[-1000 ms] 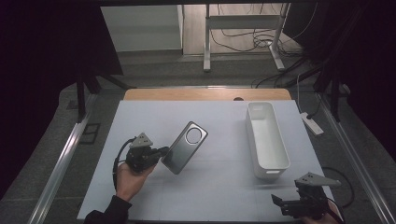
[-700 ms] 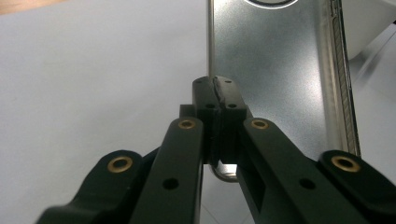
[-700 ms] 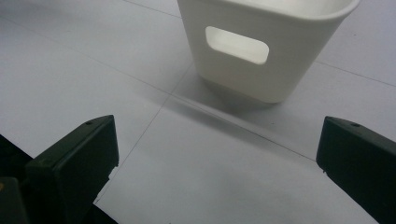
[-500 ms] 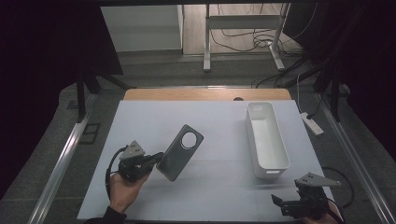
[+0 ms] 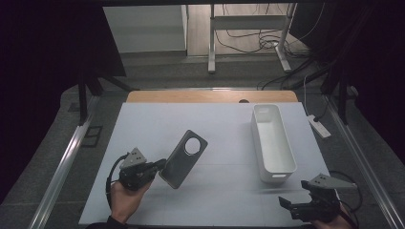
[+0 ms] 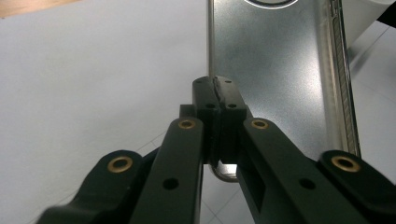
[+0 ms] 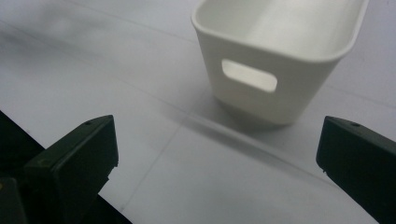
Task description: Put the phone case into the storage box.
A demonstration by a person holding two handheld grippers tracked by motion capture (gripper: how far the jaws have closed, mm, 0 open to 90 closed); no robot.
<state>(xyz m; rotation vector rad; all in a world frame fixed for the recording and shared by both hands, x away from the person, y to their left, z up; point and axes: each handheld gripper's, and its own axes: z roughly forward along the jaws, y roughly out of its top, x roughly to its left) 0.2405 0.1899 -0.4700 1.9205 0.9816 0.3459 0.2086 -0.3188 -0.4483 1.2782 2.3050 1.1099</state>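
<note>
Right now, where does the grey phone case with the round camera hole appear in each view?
High view: grey phone case left of centre, lifted by the left gripper.
Left gripper view: upper centre-right, its edge pinched between the jaws.
Right gripper view: not in this picture.
Shared landmark: white plastic bin.

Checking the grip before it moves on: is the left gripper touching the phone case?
Touching. The left gripper view shows the left gripper with its jaws pinched shut on the phone case's edge.
</note>
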